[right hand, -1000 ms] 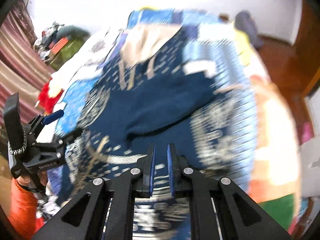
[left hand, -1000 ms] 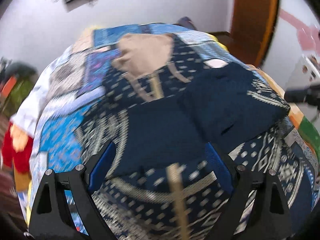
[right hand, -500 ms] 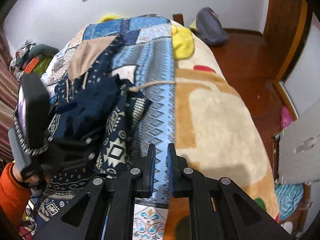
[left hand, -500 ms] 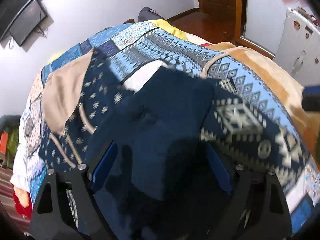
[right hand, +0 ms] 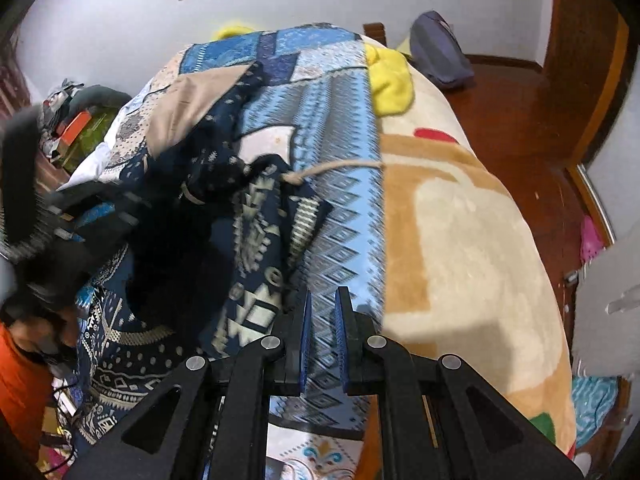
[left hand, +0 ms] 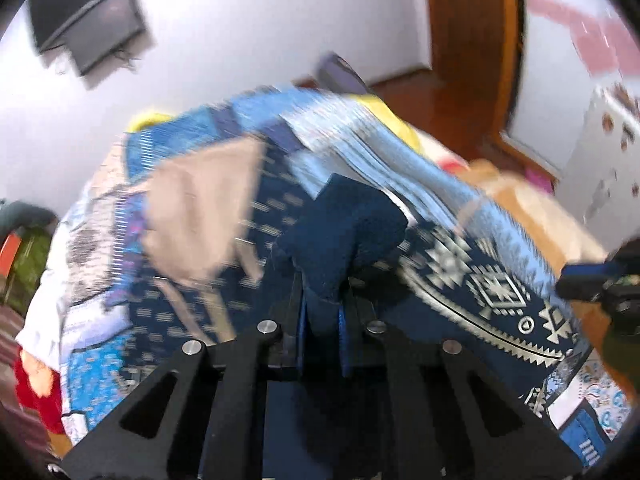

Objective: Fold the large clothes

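Observation:
A large navy garment with white geometric patterns, a tan hood lining and tan drawstrings lies on the bed point(left hand: 492, 292) point(right hand: 256, 248). My left gripper point(left hand: 322, 312) is shut on a bunched fold of its dark navy cloth point(left hand: 348, 232) and holds it up off the bed. It shows blurred at the left of the right wrist view point(right hand: 80, 232). My right gripper point(right hand: 321, 320) has its jaws nearly together with nothing between them, over the blue patterned bedspread point(right hand: 340, 208) beside the garment's right edge.
The bed carries a beige and orange blanket point(right hand: 460, 240) on its right half and a yellow cloth point(right hand: 390, 80) near the head. A wooden floor and door point(right hand: 580, 80) lie to the right. Clutter point(right hand: 76, 120) sits left of the bed. A grey bag point(right hand: 438, 54) lies on the floor.
My left gripper closed on a fold of the navy cloth and lifted it. My right gripper swung right off the garment and now sits over the bedspread.

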Action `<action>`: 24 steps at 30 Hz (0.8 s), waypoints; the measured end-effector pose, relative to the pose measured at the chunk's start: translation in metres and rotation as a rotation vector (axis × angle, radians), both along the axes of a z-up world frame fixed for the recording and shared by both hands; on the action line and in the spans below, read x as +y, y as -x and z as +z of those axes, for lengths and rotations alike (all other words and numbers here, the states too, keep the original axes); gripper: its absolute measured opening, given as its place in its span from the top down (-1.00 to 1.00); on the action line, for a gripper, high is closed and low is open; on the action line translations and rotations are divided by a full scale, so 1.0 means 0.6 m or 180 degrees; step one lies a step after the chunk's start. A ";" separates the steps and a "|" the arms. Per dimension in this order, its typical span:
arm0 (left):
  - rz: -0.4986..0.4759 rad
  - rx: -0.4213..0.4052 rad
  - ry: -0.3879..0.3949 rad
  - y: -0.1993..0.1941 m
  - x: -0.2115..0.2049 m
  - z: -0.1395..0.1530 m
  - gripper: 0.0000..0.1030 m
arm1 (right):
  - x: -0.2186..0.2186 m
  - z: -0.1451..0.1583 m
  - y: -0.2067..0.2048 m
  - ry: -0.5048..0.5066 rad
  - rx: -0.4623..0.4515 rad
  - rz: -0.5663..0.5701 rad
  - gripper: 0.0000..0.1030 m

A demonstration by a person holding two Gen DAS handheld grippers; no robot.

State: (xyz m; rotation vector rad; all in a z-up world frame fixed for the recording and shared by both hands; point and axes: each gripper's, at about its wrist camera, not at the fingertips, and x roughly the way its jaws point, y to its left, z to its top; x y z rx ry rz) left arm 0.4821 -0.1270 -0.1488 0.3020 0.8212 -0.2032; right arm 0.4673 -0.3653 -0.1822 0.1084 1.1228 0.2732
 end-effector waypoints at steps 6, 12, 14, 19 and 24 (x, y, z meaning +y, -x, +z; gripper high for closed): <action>0.0448 -0.0361 0.0186 0.016 0.165 0.089 0.75 | 0.036 0.014 -0.020 0.0145 -0.0107 0.0074 0.85; 0.0776 -0.0224 0.0379 0.031 0.286 0.054 0.75 | 0.082 0.004 -0.047 0.0339 -0.0132 0.0113 0.85; 0.0860 -0.0083 0.0454 0.038 0.319 0.017 0.75 | 0.100 -0.014 -0.057 0.0451 -0.0062 0.0154 0.85; 0.1082 0.0232 0.0614 0.059 0.390 -0.074 0.75 | 0.141 -0.078 -0.072 0.0880 0.0062 0.0295 0.85; 0.1295 0.0517 0.0875 0.089 0.464 -0.150 0.74 | 0.145 -0.079 -0.067 0.0995 -0.0034 0.0365 0.85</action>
